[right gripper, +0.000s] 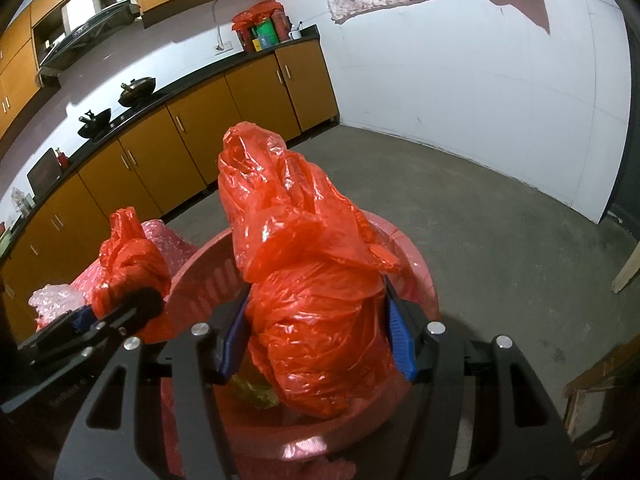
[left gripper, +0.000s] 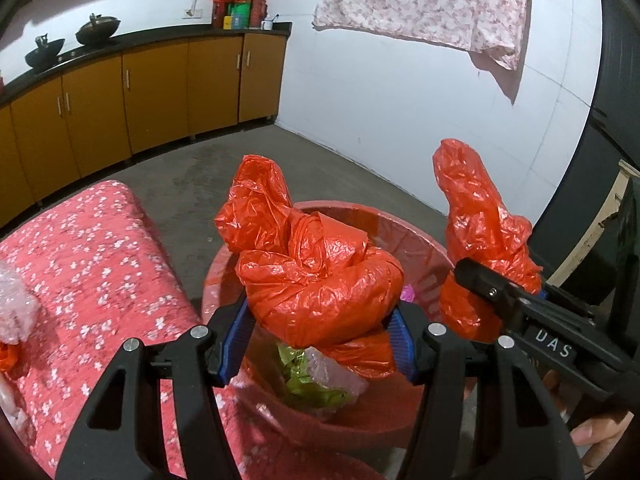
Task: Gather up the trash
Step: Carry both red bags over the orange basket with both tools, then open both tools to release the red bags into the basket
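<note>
1. Left gripper (left gripper: 318, 346), black frame with blue ribbed pads: lower centre of the left wrist view. Jaws closed on a bunched handle of the crinkled orange-red plastic trash bag (left gripper: 320, 288); the plastic fills the gap between the pads and rises to a twisted peak at mid-frame.

2. Right gripper (right gripper: 318, 336), same build: lower centre of the right wrist view. Jaws closed on the bag's other bunched handle, which stands up through the middle of that frame. In the left wrist view this gripper enters from the lower right, clamped on the second orange-red peak.

3. Round red plastic bin (left gripper: 416, 240): directly behind and below both grippers, on the floor. The bag sits in it; its rim shows at centre frame in both views.

4. Green and clear crumpled wrappers (left gripper: 316, 384): inside the bag, visible low between the left pads.

5. Pink floral-print cloth (left gripper: 100, 248): covers a surface at the left of the left wrist view, just beside the bin.

6. Yellow-brown cabinets with black top (left gripper: 152, 80): upper left, two dark woks on top.

7. Pale floral sheet (left gripper: 432, 4): hanging, upper right, against the white wall.

8. Grey concrete floor (right gripper: 480, 208): mid-frame right.
</note>
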Available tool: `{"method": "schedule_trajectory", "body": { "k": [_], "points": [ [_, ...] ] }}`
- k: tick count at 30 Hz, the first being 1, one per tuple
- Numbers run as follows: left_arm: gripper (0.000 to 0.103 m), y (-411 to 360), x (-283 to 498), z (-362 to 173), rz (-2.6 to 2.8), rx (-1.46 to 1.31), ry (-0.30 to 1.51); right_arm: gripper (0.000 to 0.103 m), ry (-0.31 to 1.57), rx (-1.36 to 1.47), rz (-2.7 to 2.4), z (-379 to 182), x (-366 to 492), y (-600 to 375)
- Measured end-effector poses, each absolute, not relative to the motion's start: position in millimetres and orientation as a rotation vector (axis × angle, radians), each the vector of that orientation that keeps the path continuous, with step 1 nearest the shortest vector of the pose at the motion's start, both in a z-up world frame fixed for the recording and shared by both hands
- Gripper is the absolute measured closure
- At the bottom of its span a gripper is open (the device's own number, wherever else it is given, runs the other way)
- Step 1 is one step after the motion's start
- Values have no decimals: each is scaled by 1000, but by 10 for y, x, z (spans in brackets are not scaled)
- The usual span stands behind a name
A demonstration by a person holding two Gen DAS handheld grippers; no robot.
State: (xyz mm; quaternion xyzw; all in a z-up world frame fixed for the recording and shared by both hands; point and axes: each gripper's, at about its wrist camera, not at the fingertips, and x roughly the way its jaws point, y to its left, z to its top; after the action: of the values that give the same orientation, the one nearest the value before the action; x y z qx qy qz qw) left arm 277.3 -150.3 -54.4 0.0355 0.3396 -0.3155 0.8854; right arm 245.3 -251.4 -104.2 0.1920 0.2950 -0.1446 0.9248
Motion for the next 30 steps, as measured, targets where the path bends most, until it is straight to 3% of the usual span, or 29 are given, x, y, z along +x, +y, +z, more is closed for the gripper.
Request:
{"method": "schedule_trajectory", "body": {
  "k": [14,24,30],
  "points": [
    [43,-1611,2896,-702,-673,79,743,44,590,429,-288,-1149,2441,-2553],
    [28,-1495,2944,-744,-649,47,775,31,573,448,-302,-1101,2313,-2676],
    [18,-1344,2929,-737,-607,27,776,11,545,429,-368,-1053,2212,-2717]
  ]
}}
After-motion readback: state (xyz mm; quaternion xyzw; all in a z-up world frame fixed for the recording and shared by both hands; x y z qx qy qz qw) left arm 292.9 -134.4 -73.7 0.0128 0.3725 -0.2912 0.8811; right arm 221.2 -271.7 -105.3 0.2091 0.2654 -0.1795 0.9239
